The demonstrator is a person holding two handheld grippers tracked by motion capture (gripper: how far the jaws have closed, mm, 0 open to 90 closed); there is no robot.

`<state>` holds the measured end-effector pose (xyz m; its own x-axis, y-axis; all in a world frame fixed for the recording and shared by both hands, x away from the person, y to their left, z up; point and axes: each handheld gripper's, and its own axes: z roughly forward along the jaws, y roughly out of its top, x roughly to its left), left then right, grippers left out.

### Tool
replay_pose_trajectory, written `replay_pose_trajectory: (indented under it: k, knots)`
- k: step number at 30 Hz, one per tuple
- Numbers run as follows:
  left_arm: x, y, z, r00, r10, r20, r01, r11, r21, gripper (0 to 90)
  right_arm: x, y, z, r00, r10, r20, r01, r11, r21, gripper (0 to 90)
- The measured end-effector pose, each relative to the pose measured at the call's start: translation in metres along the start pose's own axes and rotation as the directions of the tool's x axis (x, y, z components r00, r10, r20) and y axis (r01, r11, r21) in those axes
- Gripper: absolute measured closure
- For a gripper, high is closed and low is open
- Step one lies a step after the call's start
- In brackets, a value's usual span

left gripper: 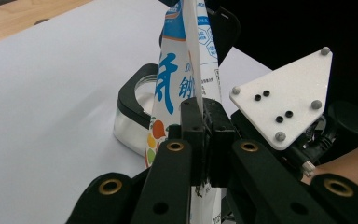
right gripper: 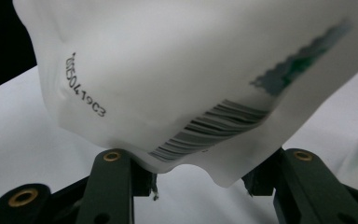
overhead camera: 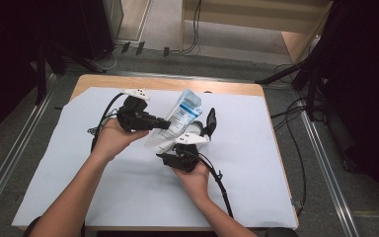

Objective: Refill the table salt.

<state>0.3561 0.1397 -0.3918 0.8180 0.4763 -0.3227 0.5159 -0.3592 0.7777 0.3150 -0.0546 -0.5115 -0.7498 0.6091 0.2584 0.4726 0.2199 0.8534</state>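
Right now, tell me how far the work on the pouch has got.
Done: the pouch is off the table and the left gripper is shut on its flat seam edge. In hand: the right gripper has its jaws on either side of the pouch's bottom end, near the barcode; whether the pads press on it cannot be told. Left: what comes next is unclear; the clear container stands just behind the pouch, so possibly pouring.

Black claws (overhead camera: 165, 124) with brass rivets, white three-cornered plates, trailing cables.
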Motion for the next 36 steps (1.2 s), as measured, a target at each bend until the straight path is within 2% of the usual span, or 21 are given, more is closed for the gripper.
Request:
replay_pose_trajectory:
  k: [7, 19, 28, 36]
  knots:
    - [0.0, 0.0, -0.003, 0.9997, 0.012, 0.019, -0.012, 0.9999, -0.007, 89.4, 0.0, 0.0, -0.003, 0.9999, 0.001, 0.01, -0.001, 1.0, -0.016, 55.8]
    - [0.0, 0.001, -0.009, 0.9996, 0.021, 0.019, -0.021, 0.9996, -0.017, 89.2, -0.002, 0.0, -0.006, 0.9997, -0.001, 0.026, 0.002, 0.999, -0.037, 56.3]
    - [0.0, 0.001, -0.015, 0.9996, 0.023, 0.014, -0.023, 0.9995, -0.022, 89.2, -0.008, 0.002, -0.01, 0.9989, 0.037, 0.03, -0.035, 0.998, -0.052, 56.9]
    - [0.0, 0.001, -0.018, 0.9996, 0.022, 0.017, -0.022, 0.9995, -0.022, 89.3, -0.01, 0.003, -0.012, 0.9984, 0.046, 0.033, -0.044, 0.997, -0.061, 58.4]
